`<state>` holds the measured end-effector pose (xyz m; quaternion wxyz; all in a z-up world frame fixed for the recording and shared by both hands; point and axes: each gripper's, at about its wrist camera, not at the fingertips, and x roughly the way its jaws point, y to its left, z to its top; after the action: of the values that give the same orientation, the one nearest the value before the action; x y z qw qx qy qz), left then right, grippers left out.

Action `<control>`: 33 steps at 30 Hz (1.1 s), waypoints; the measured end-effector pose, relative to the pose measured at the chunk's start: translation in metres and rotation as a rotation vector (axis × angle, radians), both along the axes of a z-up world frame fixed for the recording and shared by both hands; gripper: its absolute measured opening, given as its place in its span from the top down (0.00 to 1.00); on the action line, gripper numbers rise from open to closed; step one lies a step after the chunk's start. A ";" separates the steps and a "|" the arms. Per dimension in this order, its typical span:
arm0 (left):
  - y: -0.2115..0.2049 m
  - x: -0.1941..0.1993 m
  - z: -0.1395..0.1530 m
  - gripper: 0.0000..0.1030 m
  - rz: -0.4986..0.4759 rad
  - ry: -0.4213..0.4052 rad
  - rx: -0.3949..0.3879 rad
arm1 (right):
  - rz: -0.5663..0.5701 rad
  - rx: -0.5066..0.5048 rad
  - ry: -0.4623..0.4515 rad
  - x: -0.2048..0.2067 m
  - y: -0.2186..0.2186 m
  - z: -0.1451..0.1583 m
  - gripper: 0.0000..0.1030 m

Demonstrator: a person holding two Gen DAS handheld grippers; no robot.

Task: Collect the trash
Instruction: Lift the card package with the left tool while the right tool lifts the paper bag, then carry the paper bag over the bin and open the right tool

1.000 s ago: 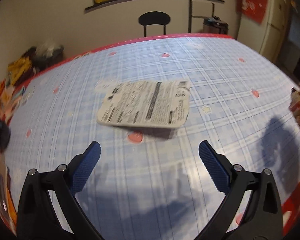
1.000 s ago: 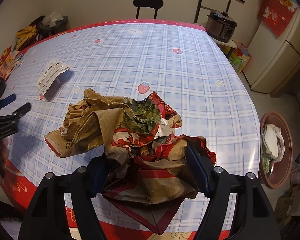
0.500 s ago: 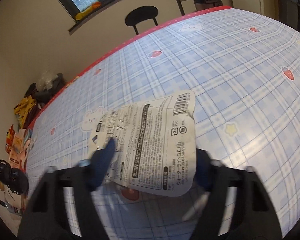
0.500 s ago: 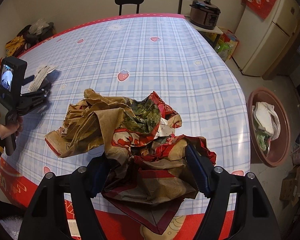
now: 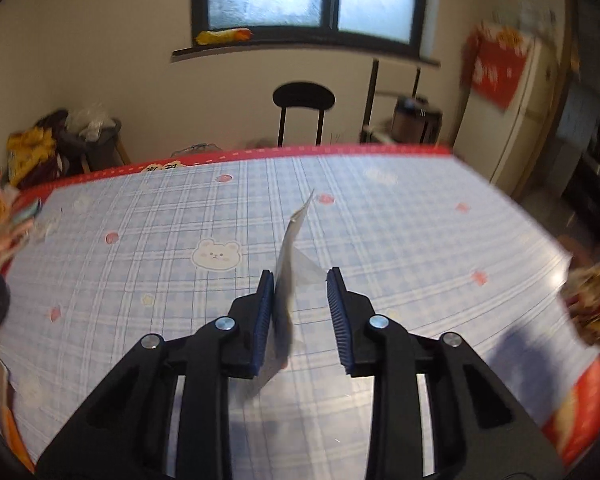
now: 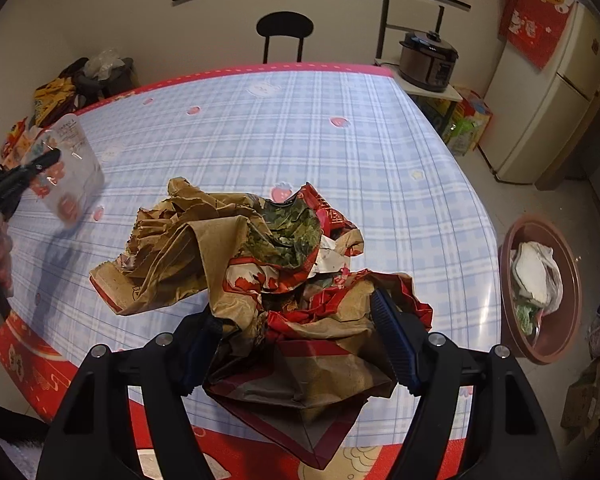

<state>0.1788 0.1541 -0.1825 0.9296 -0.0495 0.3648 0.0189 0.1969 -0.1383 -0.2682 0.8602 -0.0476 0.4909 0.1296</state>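
Left gripper (image 5: 298, 316), jaws closing on a thin, stiff blister pack (image 5: 288, 280) held edge-on, light and slippery; grip its flat card. Right gripper (image 6: 296, 344) clamps a soft crumpled paper bag (image 6: 236, 256) above the table's (image 6: 300, 120) near edge.

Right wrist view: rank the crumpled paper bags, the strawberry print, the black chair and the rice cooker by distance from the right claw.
1. Crumpled paper bags, gripped in the right claw.
2. Strawberry print, mid-table, slightly right.
3. Rice cooker, off the table's far right corner.
4. Black chair, behind the far edge, by the wall.
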 end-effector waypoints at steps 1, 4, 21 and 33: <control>0.004 -0.007 0.007 0.72 0.007 -0.015 -0.027 | 0.011 0.005 -0.008 0.000 0.001 0.001 0.31; 0.010 -0.034 0.028 0.72 0.021 -0.059 -0.086 | 0.030 0.020 -0.022 -0.002 0.004 0.005 0.31; -0.056 -0.085 0.044 0.73 -0.020 -0.044 -0.127 | 0.023 0.110 -0.023 -0.009 -0.030 0.002 0.31; -0.137 -0.062 0.060 0.73 -0.108 -0.064 -0.123 | -0.195 0.115 -0.040 -0.010 -0.165 -0.009 0.31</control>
<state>0.1163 0.0173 -0.1228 0.9356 -0.0876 0.3377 -0.0552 0.1874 -0.3033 -0.2770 0.8798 0.0472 0.4675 0.0723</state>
